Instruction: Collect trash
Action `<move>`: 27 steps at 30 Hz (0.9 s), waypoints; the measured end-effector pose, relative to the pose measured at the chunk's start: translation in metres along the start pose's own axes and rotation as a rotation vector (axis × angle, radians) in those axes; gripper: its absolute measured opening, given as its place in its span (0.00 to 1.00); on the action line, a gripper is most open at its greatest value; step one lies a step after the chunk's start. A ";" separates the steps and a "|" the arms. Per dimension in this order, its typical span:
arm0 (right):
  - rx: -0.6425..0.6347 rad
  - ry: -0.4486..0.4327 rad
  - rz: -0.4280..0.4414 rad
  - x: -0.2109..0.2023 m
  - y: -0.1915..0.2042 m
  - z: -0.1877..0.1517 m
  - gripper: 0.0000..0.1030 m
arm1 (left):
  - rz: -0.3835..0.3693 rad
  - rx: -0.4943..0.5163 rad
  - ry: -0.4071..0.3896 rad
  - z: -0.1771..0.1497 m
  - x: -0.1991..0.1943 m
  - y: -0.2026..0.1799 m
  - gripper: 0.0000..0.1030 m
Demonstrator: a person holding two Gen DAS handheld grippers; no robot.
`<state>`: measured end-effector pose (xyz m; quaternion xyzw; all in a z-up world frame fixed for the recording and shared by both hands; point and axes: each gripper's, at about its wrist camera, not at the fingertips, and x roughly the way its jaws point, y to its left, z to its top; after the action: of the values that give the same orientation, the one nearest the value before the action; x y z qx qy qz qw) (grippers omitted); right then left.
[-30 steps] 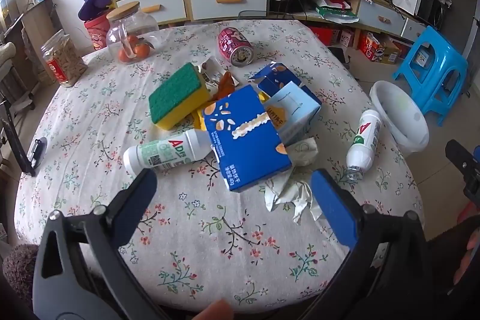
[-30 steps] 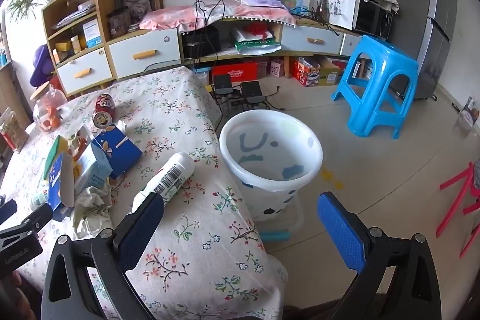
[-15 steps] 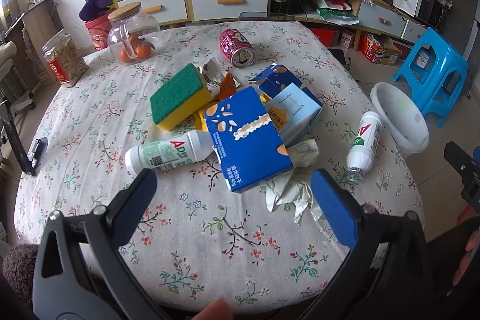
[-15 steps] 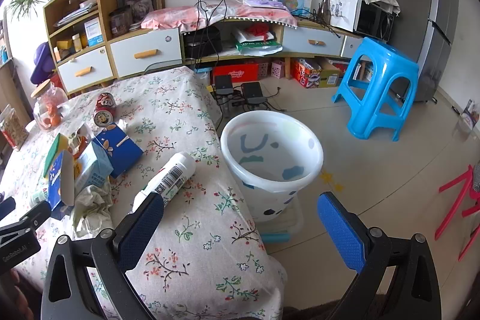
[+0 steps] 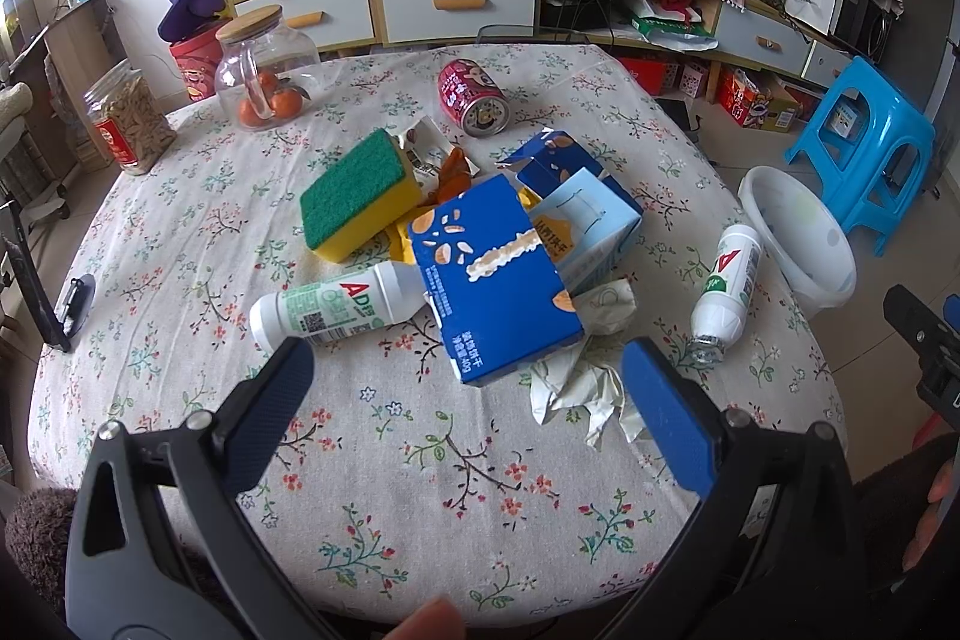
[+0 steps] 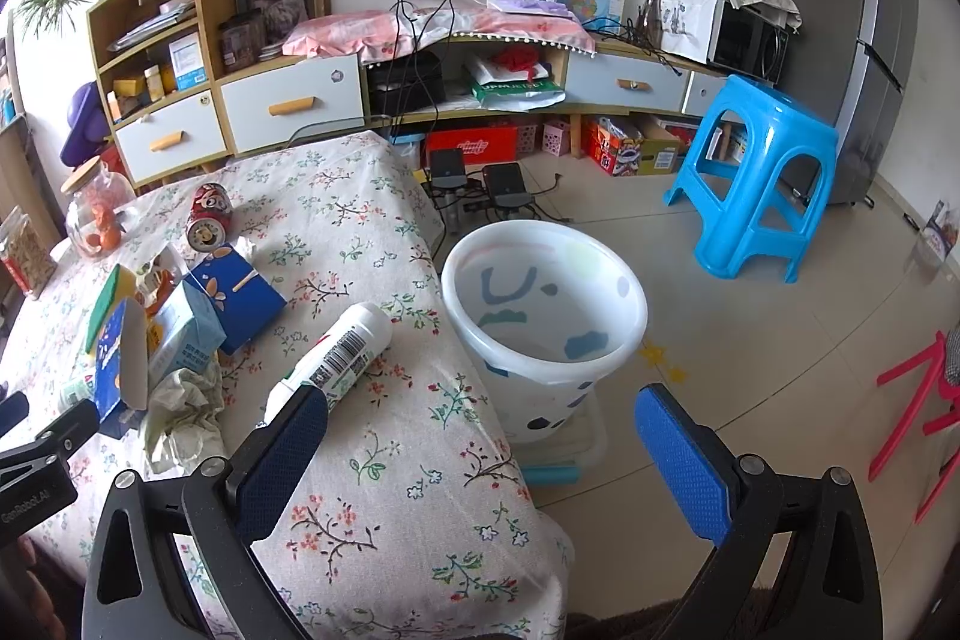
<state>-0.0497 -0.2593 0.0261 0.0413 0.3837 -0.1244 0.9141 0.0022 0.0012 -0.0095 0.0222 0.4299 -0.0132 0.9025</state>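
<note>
Trash lies in the middle of the floral table (image 5: 390, 460): a blue snack box (image 5: 492, 280), a light-blue carton (image 5: 591, 226), crumpled paper (image 5: 585, 382), two white AD bottles (image 5: 336, 307) (image 5: 726, 289), a red can (image 5: 471, 97) and wrappers. A white bin (image 6: 543, 322) stands on the floor beside the table. My left gripper (image 5: 465, 409) hovers open just short of the blue box and paper, holding nothing. My right gripper (image 6: 480, 451) is open over the table's edge, between the nearer bottle (image 6: 339, 355) and the bin.
A green-and-yellow sponge (image 5: 357, 193), a glass jar of oranges (image 5: 261, 79) and a jar of snacks (image 5: 129, 124) stay on the table. A blue stool (image 6: 759, 169) stands beyond the bin. Shelves and drawers line the back wall.
Both views have shifted only slightly; the left gripper has crept a little toward the pile. Nothing was picked up or moved.
</note>
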 end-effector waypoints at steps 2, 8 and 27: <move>-0.001 0.000 -0.001 0.000 0.000 0.000 1.00 | -0.001 -0.001 0.001 0.000 0.000 0.000 0.99; 0.002 0.000 0.001 0.001 0.000 -0.001 1.00 | 0.000 -0.001 0.002 0.000 -0.001 0.000 0.99; -0.002 0.005 0.001 0.002 0.001 -0.002 1.00 | -0.003 -0.006 -0.009 0.008 -0.010 -0.002 0.99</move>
<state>-0.0496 -0.2580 0.0236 0.0407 0.3859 -0.1236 0.9133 0.0023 -0.0008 0.0034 0.0187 0.4261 -0.0133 0.9044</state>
